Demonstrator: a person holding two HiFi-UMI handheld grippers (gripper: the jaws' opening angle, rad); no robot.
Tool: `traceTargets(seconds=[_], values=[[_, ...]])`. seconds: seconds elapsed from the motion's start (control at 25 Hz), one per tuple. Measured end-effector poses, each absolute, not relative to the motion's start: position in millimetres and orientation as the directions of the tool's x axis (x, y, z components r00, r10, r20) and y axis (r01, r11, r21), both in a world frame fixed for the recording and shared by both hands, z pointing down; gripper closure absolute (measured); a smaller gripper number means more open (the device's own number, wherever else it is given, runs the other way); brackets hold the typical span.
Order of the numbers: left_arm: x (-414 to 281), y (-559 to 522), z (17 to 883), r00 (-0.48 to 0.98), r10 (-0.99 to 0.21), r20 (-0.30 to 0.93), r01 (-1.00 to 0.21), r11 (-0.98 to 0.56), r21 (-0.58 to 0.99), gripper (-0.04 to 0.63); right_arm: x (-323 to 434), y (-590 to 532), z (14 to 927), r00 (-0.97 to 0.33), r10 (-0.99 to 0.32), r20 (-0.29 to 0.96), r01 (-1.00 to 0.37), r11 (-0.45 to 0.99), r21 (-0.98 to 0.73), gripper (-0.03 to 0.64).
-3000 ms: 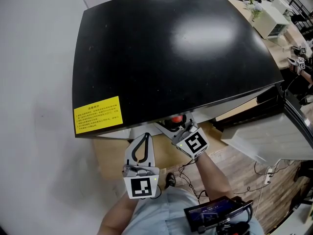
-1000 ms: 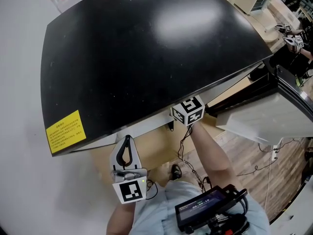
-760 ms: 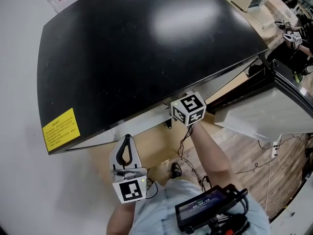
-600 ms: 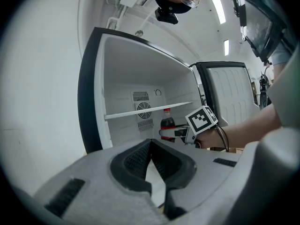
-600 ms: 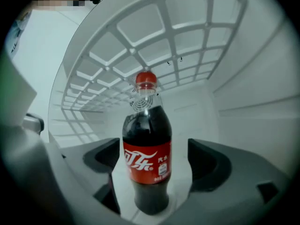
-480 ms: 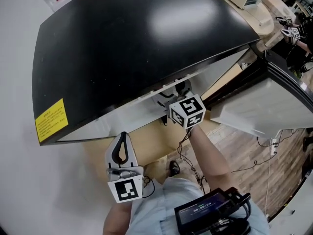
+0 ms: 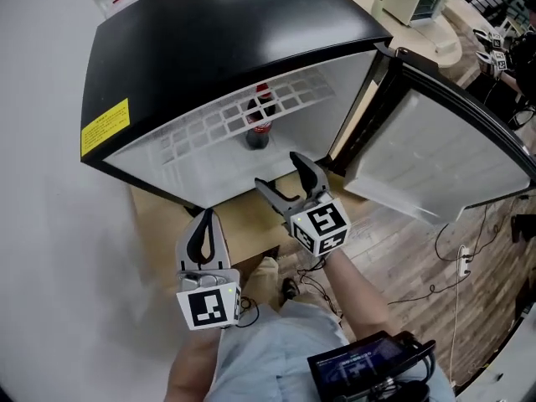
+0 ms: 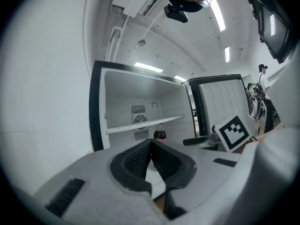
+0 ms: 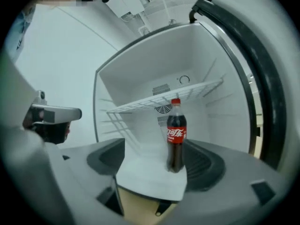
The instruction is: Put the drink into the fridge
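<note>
The drink, a cola bottle [image 7: 257, 125] with a red cap, stands upright on the floor of the open fridge [image 7: 218, 32], under the white wire shelf [image 7: 219, 122]. My right gripper [image 7: 278, 171] is open just in front of the fridge's mouth. Its jaws have just been closing a little, with nothing between them. In the right gripper view the bottle [image 9: 176, 135] stands beyond the right gripper [image 9: 159, 162]. My left gripper [image 7: 206, 216] is shut and empty, lower left of the fridge. The left gripper view shows the left gripper [image 8: 151, 143] shut, with the bottle [image 8: 160, 134] far ahead.
The fridge door [image 7: 435, 141] stands wide open to the right. The fridge rests on a light wooden base [image 7: 239, 220]. A yellow label [image 7: 105, 128] is on its top corner. Cables [image 7: 456, 258] trail over the wooden floor. A white wall is on the left.
The right gripper, earlier under the fridge's top edge with a red-capped bottle, has drawn back toward me empty. The bottle now stands inside. The head view has shifted and shows the interior.
</note>
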State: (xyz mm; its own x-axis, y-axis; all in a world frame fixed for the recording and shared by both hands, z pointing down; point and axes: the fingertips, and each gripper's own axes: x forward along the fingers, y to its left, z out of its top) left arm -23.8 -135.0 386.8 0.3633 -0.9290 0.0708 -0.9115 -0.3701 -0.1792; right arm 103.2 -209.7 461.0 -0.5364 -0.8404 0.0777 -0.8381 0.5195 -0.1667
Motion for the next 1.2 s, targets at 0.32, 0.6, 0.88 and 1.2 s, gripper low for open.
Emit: traceTargets(seconds=[0.32,0.6,0.88,1.2], values=[[-29.0,-80.2,364.6,0.298,-0.953,0.057,-0.938,-0.304,-0.170,0.586,94.5,-118.4,400.1,-0.554,-0.832,0.028,-0.831,0.551,-0.076,0.434],[-48.1,-55.4,338.4,0.277,-0.961,0.016,-0.949,-0.276,-0.151,0.586,65.1,-70.8,373.2,-0.567,-0.823,-0.001,-0.823,0.567,-0.016,0.527],[-75.3,-35.9,327.1,0.273,-0.962,-0.005,-0.951,-0.269,-0.151,0.586,33.9,-53.6,350.7,-0.546,-0.837,-0.039,-0.838,0.545,0.032,0.606],[-86.4,-11.0,312.3,0.284,-0.958,-0.039,-0.949,-0.275,-0.154,0.586,14.7,-25.0,326.6,-0.532,-0.843,-0.075,-0.846,0.526,0.087,0.612]])
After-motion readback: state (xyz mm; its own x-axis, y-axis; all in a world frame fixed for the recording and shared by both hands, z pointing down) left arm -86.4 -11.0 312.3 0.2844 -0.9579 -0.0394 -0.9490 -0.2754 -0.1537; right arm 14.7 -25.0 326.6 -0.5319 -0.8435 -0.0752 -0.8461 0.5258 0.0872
